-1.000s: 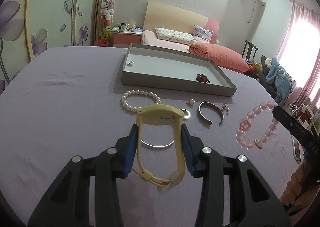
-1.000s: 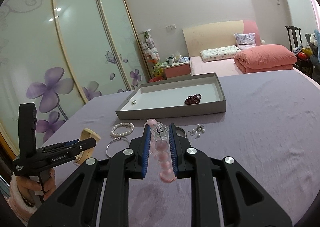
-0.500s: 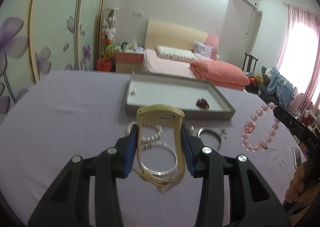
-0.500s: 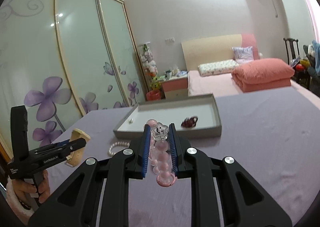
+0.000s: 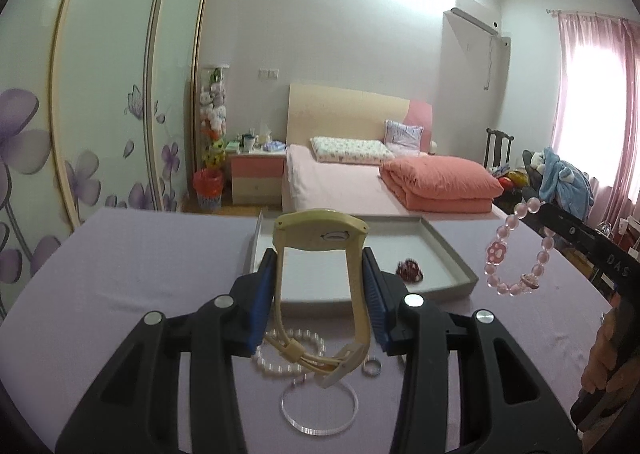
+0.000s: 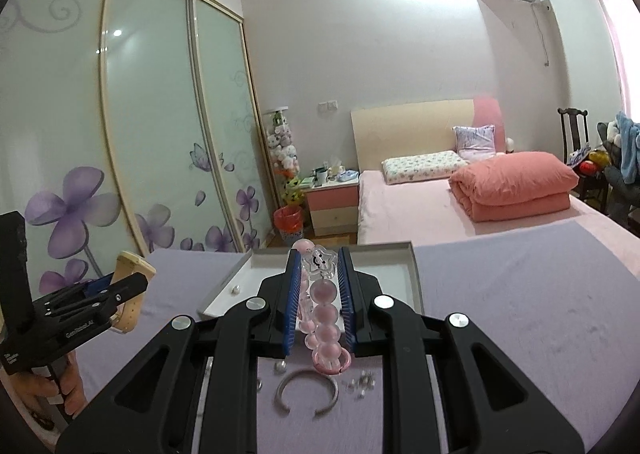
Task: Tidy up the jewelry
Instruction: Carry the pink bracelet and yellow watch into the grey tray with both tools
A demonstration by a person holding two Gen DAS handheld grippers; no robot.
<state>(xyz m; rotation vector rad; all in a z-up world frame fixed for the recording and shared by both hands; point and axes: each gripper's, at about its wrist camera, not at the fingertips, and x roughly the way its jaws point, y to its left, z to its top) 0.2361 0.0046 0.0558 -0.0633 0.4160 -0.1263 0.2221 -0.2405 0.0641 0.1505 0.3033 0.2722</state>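
left gripper [image 6: 120, 294] side – "GenRobot.AI" | right gripper [image 5: 560, 223] arm – "DAS", cut off

black tool [image 5: 320, 286] w/ blue pads [image 5: 262, 294], silver screws [image 5: 224, 300]

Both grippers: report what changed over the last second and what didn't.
The left gripper has lifted the cream watch off the purple cloth, and the right gripper has raised the pink bead bracelet; both have come up toward the grey tray. Both grips stayed shut. The pearl bracelet, clear bangle and silver cuff lay unmoved.
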